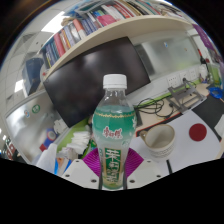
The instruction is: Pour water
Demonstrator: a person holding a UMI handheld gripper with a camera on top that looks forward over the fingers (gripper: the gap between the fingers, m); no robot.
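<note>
Clearly the gripper (112, 172) has its fingers clamped on the capped water bottle (114, 132), which stands upright between them, so the carry step seems in hand; next, I judge, it must reach the white cup (159, 139) just beyond and tilt.

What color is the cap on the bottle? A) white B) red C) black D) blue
A: the bottle, which stands between the fingers of the gripper, has a white cap on top, above its green label; the red thing is a separate lid lying on the table beside the white bowl.
</note>
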